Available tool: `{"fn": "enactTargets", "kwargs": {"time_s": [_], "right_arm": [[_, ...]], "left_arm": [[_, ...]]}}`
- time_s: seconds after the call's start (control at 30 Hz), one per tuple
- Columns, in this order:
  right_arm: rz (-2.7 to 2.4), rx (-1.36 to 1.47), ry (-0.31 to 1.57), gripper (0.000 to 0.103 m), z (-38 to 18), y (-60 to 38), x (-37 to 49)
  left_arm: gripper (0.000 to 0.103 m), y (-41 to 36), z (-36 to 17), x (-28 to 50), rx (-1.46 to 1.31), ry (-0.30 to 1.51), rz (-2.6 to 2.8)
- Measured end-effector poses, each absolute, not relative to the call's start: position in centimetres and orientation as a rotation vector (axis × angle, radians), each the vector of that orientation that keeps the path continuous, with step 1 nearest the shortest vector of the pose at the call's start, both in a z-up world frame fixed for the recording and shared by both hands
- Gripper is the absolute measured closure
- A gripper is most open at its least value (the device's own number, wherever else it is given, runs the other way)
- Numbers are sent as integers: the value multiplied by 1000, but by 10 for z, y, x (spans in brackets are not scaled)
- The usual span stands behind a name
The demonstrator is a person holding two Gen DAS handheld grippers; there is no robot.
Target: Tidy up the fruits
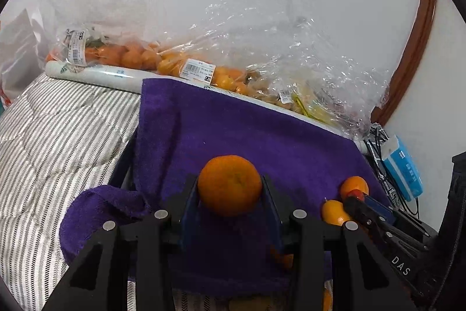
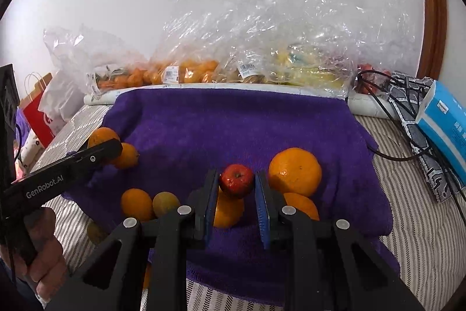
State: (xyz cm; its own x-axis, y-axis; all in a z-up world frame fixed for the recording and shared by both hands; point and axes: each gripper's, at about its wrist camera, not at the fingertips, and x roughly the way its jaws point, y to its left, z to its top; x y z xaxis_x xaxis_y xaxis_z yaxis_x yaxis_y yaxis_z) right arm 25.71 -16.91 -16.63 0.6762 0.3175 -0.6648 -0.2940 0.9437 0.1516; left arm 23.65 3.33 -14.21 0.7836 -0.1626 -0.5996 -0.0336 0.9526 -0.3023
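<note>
Left gripper (image 1: 230, 188): jaws part-open, blue pads pressed on either side of a large orange (image 1: 230, 185), which is lifted clear above the purple towel (image 1: 247, 130)

Right gripper (image 2: 236, 182): jaws drawn close, clamped on a small red apple (image 2: 236, 180), held over the towel's near middle

Under the apple: one orange fruit (image 2: 228, 210), partly hidden by the pads

Just right of the apple: big orange (image 2: 294, 171) on the towel, with a smaller orange (image 2: 303, 206) touching its near side

Near left edge of towel: two small citrus (image 2: 137, 203), (image 2: 165, 203) side by side, touching

Left edge, further back: two more oranges (image 2: 102, 136), (image 2: 128, 155), partly behind the left gripper's finger; a hand (image 2: 43, 249) grips that tool's handle

Carrier: towel spread on striped bedding (image 2: 422, 209)

Far edge of towel: white paper roll (image 2: 204, 86), then clear plastic bags of fruit (image 2: 189, 69) against the wall

Far right corner: blue tissue pack (image 2: 445, 121), black cables (image 2: 387, 95)
</note>
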Motion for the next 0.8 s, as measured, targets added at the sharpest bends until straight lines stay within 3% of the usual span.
{"fn": "enactTargets", "kwargs": {"time_s": [0.2,0.33,0.57,0.8], "right_arm": [[332,34,741,74,-162,-171,254],[327,26,697,53,-156,-172,247],[318,79,659,44,-148,-183,242],[328,58,587,44,-133,-181,224]], "left_arm": [[63,30,-142,235,-284,666,-73],[53,25,-141,235,-261,663,-91],[42,20,-135,230,-222,626,-91],[36,21,-132,228,-212,609,-69]]}}
